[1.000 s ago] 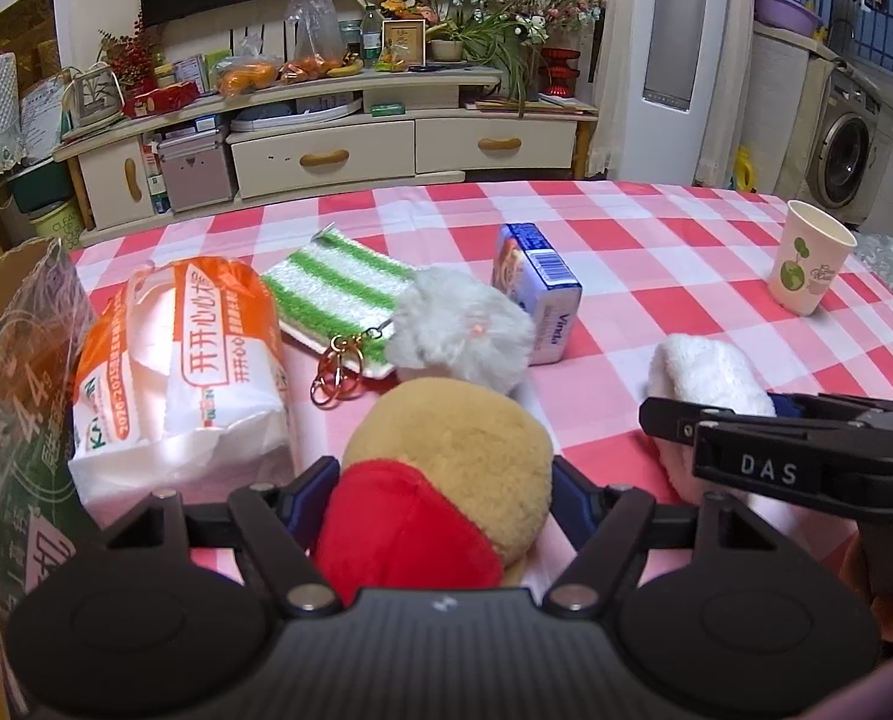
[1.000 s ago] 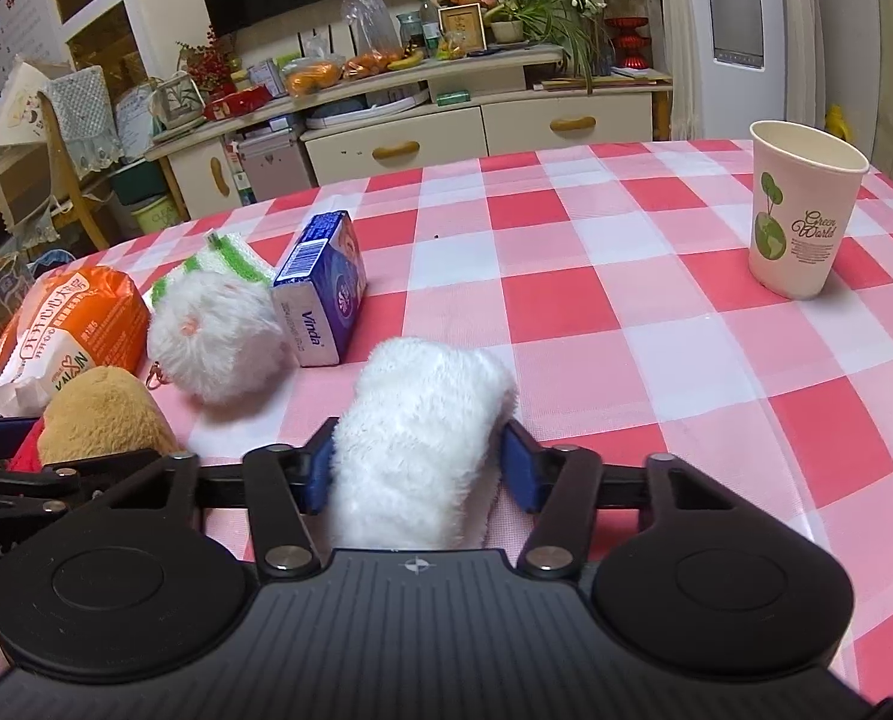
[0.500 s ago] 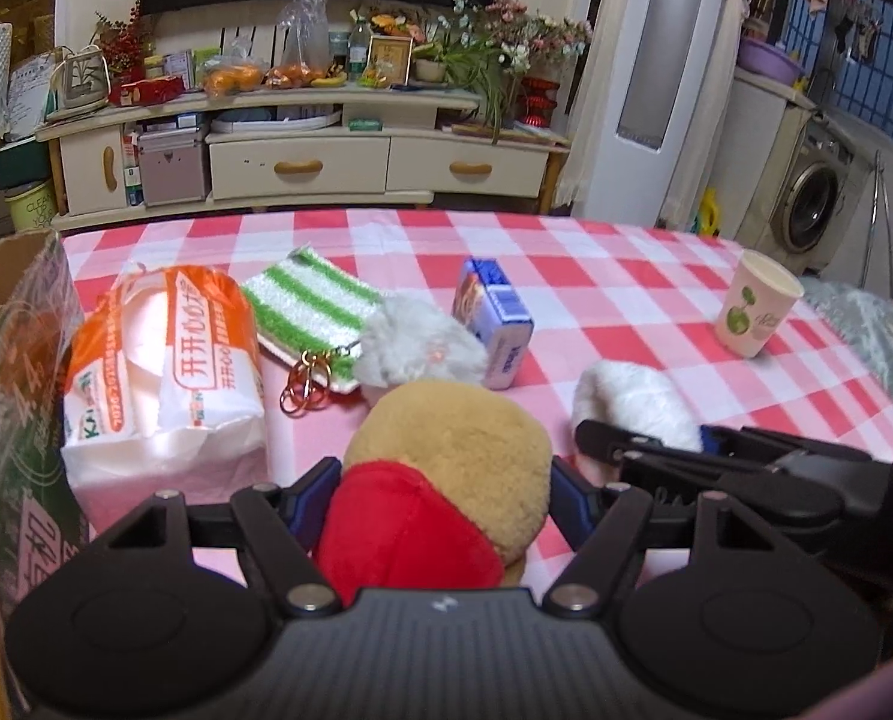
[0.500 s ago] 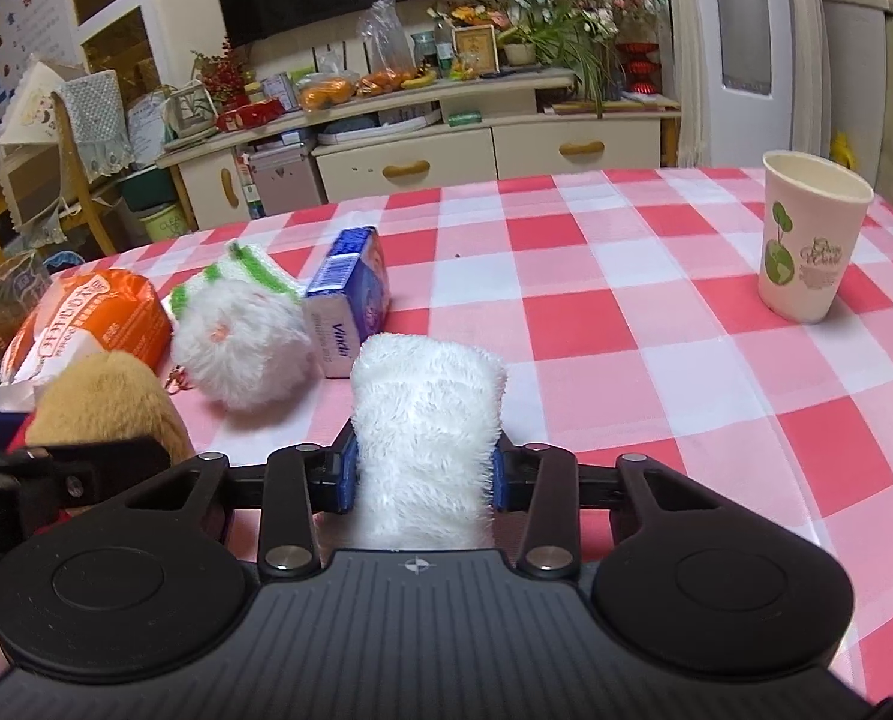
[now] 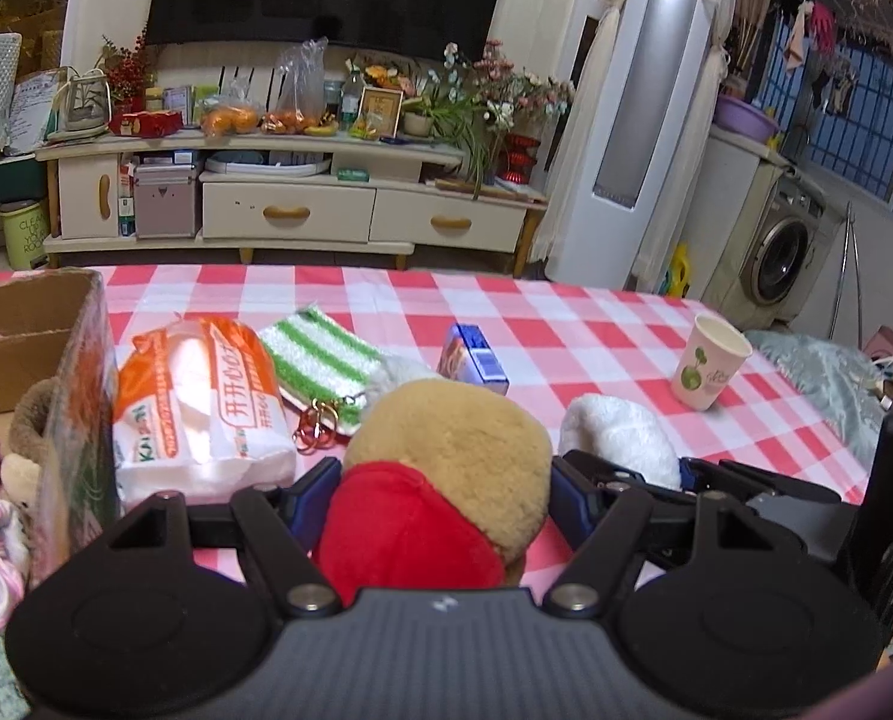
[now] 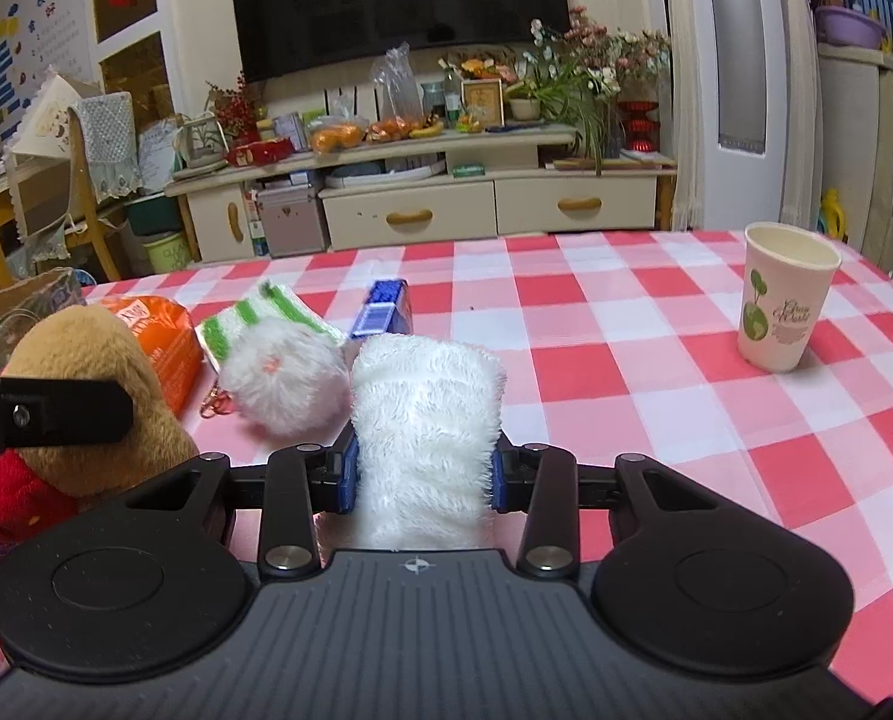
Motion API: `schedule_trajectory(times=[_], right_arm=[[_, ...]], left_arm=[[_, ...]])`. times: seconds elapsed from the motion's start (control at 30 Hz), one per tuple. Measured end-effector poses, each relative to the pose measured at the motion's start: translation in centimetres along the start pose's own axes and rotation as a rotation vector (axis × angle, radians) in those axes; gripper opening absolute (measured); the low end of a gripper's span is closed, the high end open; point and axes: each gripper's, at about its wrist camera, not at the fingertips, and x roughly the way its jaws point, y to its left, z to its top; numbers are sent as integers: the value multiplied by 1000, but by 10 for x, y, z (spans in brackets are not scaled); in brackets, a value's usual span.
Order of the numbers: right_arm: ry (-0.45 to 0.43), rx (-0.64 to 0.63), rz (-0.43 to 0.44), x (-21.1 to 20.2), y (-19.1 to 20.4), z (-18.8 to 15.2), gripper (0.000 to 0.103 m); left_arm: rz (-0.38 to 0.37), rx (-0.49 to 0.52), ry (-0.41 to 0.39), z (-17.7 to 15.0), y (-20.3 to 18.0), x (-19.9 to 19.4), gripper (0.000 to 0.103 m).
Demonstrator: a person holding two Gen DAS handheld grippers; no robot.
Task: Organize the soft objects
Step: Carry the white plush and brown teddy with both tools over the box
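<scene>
My left gripper (image 5: 443, 495) is shut on a tan plush toy with a red part (image 5: 458, 462), held above the checked tablecloth (image 5: 566, 324). My right gripper (image 6: 425, 471) is shut on a white fluffy roll (image 6: 425, 408), its blue pads pressed into the fur on both sides. In the left wrist view the roll (image 5: 620, 432) and the right gripper (image 5: 704, 483) sit just right of the plush. The right wrist view has the plush (image 6: 86, 360) at the left edge, behind one left finger (image 6: 56, 411).
On the cloth lie a white pom-pom with a keyring (image 6: 284, 381), a green-striped cloth (image 5: 320, 357), an orange tissue pack (image 5: 200, 396) and a blue carton (image 5: 476, 354). A paper cup (image 6: 785, 294) stands far right. A cardboard box (image 5: 80, 372) with soft items stands at the left.
The right jaws closed in on the white roll. Both grippers rose off the cloth with their loads, and the cardboard box came further into the left wrist view.
</scene>
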Motion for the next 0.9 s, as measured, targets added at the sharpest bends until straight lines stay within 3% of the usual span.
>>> schedule_trajectory(times=[0.9], right_arm=[[-138, -131, 102, -54, 100, 41, 47]], left_arm=[[-5, -119, -179, 17, 53, -59, 72]])
